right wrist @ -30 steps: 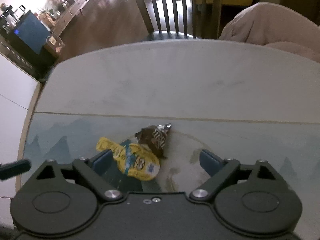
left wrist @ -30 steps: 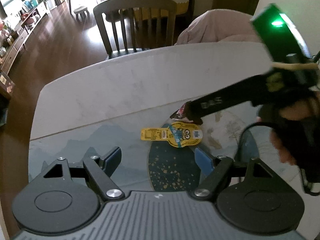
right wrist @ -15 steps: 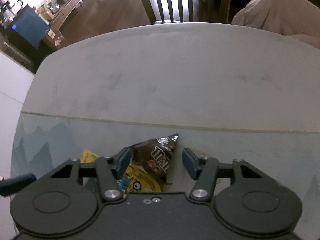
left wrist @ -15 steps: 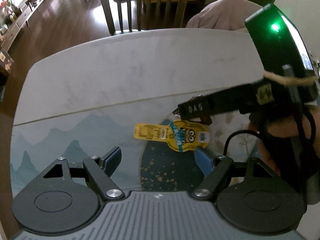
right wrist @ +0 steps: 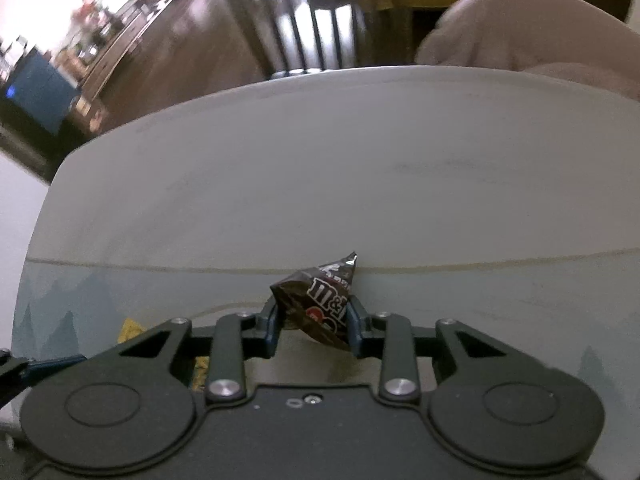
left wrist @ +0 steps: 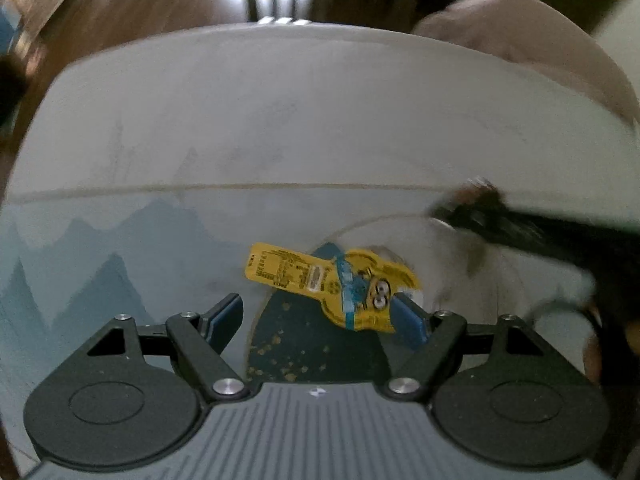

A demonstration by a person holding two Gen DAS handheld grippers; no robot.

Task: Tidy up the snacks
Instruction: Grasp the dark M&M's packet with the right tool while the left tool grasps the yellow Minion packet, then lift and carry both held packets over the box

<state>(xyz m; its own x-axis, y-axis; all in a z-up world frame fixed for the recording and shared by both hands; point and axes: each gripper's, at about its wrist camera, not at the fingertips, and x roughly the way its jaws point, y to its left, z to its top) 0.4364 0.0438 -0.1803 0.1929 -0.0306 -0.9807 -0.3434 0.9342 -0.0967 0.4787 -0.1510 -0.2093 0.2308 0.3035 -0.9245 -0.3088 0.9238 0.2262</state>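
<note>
The right claw [right wrist: 314, 326] is closing on a dark brown M&M's packet [right wrist: 320, 302], and its blue pads [right wrist: 272, 322] already press the wrapper from both sides, so the packet sits pinched between them with its crimped silver tip poking up past the fingertips. The packet is over the pale disc printed on the mat [right wrist: 520, 300] that covers the near part of the worktop [right wrist: 320, 152]. The left claw [left wrist: 324, 320] stands released, its jaws spread wide, pointing steeply down at a flat yellow Minions snack pack [left wrist: 332, 280]. That pack lies on the mat across the edge of a dark, gold-speckled patch [left wrist: 304, 344]; its cartoon end reaches the left claw's right-hand pad [left wrist: 412, 320], while the label end lies in the gap, and nothing is gripped. From the left wrist camera the right claw is only a dark, blurred streak at the right edge. Beyond the worktop a wooden chair [right wrist: 304, 20] and a pinkish cushion [right wrist: 532, 28] show.
</note>
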